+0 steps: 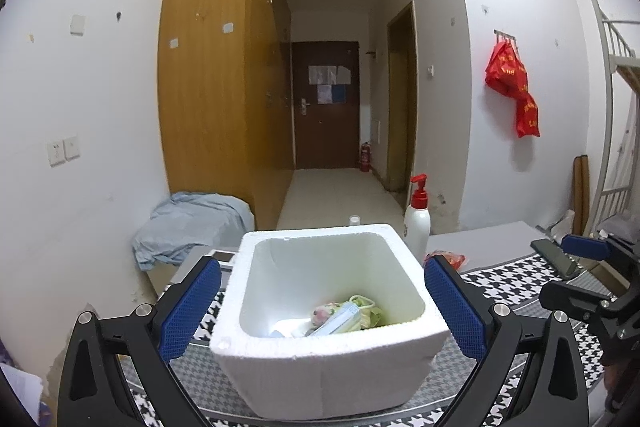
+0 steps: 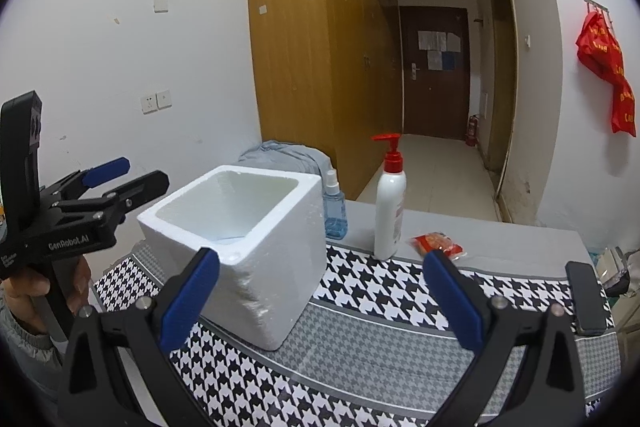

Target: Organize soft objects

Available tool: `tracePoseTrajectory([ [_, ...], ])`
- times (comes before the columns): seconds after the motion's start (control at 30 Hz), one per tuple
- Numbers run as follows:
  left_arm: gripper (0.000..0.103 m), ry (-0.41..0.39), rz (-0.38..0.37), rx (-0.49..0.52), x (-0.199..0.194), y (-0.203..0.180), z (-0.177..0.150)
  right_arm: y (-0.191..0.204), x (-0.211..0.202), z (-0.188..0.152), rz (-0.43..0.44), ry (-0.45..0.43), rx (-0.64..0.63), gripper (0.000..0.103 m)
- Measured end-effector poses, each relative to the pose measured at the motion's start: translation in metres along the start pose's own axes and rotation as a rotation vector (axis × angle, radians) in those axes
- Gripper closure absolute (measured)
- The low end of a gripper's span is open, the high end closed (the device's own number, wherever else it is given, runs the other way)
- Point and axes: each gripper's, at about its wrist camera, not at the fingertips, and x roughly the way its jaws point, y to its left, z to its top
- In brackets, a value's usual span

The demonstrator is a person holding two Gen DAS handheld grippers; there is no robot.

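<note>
A white foam box [image 1: 332,359] stands on the houndstooth cloth; it also shows in the right wrist view [image 2: 260,251]. Inside lie soft items [image 1: 348,315]: a pale blue face mask, a yellow-green cloth and a small pinkish piece. My left gripper [image 1: 322,307] is open and empty, its blue pads on either side of the box without touching it. My right gripper [image 2: 320,301] is open and empty, to the right of the box above the cloth. The left gripper also shows at the left of the right wrist view [image 2: 120,175].
A white pump bottle [image 2: 389,203] with a red top, a blue spray bottle [image 2: 334,211] and a red snack packet [image 2: 438,245] stand behind the box. A black phone [image 2: 586,297] lies at the right table edge. A blue-grey cloth heap [image 1: 192,227] is behind on the left.
</note>
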Motion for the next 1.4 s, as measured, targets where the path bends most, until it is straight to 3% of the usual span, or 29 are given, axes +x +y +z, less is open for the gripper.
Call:
tracePoseTrajectory([
  [0.8, 0.001, -0.093, -0.001, -0.002, -0.092, -0.008, -0.020, 0.037, -0.094, -0.036, -0.049, -0.122, -0.028, 0.000],
  [1.4, 0.001, -0.139, -0.031, -0.007, -0.123, -0.014, -0.054, 0.051, -0.113, -0.065, -0.060, -0.158, -0.016, 0.000],
])
